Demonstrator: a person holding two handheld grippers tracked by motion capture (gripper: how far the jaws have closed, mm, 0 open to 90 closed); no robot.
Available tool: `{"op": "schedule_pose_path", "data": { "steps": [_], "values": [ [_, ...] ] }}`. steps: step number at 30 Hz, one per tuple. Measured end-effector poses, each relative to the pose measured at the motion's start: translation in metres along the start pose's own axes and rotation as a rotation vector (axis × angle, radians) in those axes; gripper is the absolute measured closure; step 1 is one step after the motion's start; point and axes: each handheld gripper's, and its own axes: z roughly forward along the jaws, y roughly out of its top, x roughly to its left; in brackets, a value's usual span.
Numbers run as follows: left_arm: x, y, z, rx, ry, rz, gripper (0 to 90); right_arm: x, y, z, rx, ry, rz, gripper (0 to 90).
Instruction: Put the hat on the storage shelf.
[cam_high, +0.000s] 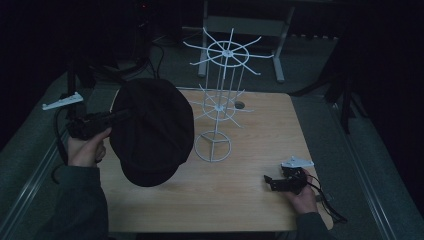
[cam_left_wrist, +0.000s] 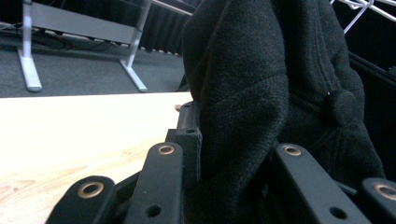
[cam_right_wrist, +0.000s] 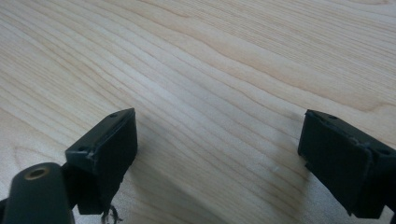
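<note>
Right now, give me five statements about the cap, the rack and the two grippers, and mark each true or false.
1. The left gripper is shut on the black cap. True.
2. The black cap hangs on the white wire rack. False: it is held up in the left gripper, beside the rack, with the rack's arms bare.
3. The right gripper is open with nothing between its jaws. True.
4. The right gripper holds a second cap. False: it holds nothing and sits low over the wooden table.
5. The white wire rack lies tipped over. False: it stands upright on its round base.
</note>
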Motion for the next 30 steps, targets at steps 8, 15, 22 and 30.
{"op": "schedule_pose_path", "data": {
  "steps": [8, 15, 22, 30],
  "values": [
    [-0.002, 0.006, 0.000, -0.010, -0.010, 0.010, 73.8, 0.000, 0.000, 0.000, 0.000, 0.000, 0.000, 11.8],
    [-0.003, 0.010, 0.000, -0.024, -0.025, 0.005, 73.7, 0.000, 0.000, 0.000, 0.000, 0.000, 0.000, 11.7],
    [-0.003, 0.014, 0.000, -0.031, -0.035, 0.014, 73.6, 0.000, 0.000, 0.000, 0.000, 0.000, 0.000, 11.8],
    [-0.003, 0.019, -0.002, -0.051, -0.048, 0.010, 73.6, 0.000, 0.000, 0.000, 0.000, 0.000, 0.000, 11.8]
  ]
}}
